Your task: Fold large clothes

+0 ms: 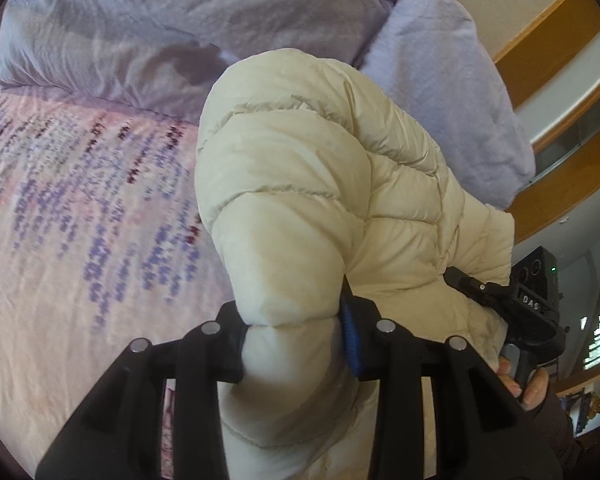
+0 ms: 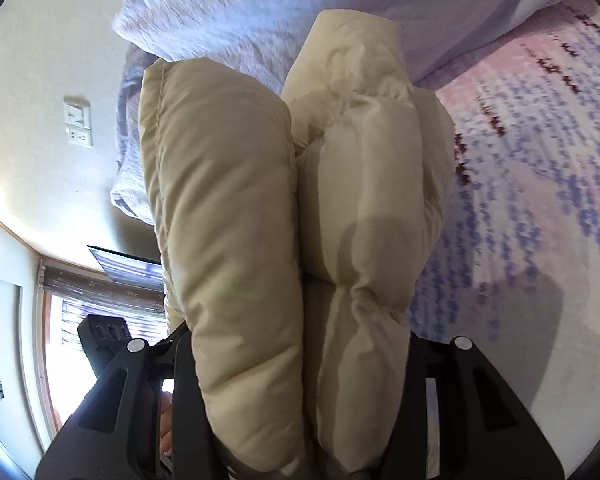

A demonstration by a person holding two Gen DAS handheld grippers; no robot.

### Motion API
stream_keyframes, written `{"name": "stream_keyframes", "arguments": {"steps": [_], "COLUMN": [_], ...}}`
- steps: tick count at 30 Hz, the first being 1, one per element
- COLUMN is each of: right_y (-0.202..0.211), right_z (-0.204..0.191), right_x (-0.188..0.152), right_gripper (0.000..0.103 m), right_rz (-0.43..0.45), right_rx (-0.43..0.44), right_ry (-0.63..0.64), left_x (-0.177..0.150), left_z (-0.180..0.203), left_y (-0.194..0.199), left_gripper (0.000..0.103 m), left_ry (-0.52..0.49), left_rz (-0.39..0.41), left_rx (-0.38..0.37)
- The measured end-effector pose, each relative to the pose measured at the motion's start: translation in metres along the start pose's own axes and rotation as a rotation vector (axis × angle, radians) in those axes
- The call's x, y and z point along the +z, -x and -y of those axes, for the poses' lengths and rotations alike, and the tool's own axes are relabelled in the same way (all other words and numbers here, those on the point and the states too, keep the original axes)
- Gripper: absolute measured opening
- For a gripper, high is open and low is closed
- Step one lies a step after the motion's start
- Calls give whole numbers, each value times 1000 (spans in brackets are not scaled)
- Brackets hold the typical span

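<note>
A cream quilted puffer jacket (image 1: 332,184) is held up above a bed. My left gripper (image 1: 296,336) is shut on a thick fold of the jacket; its blue pad (image 1: 352,336) presses the right side of the fold. My right gripper (image 2: 296,360) is shut on the jacket (image 2: 228,208), with two puffy layers bunched between its fingers, which are mostly hidden by the fabric. The right gripper's body also shows in the left wrist view (image 1: 520,300), held by a hand at the jacket's right edge.
Below lies a bedspread (image 1: 72,216) in pink with purple pattern. A lavender duvet (image 1: 160,20) and a pillow (image 1: 452,92) lie at the head. Wooden shelving (image 1: 560,60) is to the right. A wall with a socket (image 2: 78,120) and a window (image 2: 80,320) show.
</note>
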State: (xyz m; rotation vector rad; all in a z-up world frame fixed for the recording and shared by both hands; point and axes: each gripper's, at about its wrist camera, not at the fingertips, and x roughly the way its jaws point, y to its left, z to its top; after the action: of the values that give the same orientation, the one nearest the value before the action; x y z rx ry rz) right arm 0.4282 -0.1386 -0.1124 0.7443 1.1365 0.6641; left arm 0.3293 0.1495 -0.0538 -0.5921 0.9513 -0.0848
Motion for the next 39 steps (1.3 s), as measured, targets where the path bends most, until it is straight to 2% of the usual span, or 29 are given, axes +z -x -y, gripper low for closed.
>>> {"name": "stream_keyframes", "arguments": {"steps": [4,6,10,12,16,19,21,25,31,39], "right_y": [-22,-28,-15,-6,21,39,54,57,30,-5], "right_z": [-11,-18,-27,-28,-34,-46,-58,-82,-112,-86], "right_x": [4,-1,-8,-7,-1,-2,0,-11,-46,-56], "right_gripper": [41,41,54,57,60,61,61,61,58,58], "right_rz": [-14,-23,-11,14,72,140,217,280,247,241], "right_rx": [-42,-97,-202,-262,-348,-427,-480,-462,-464,-537], "right_ry": [9,45,92,117,148,189,236,329,502,534], "left_x": [3,3,0,-1,2,8,11,15,11,-2], "left_z": [-8,-11,-8,-5,2,6,12,23,34,35], "left_y": [-6,-11,-19,-19,-16,-9,-3,1,-7,-19], "left_gripper": [36,38,47,55,62,67,72,76,77,87], "left_ry": [-6,-5,-34,-61,-95,-112,-126,-157,-194,-213], "left_rz": [9,10,15,23,40,74,108,143,132,103], "left_rx": [79,124,203,247,307,352,373,386,395,407]}}
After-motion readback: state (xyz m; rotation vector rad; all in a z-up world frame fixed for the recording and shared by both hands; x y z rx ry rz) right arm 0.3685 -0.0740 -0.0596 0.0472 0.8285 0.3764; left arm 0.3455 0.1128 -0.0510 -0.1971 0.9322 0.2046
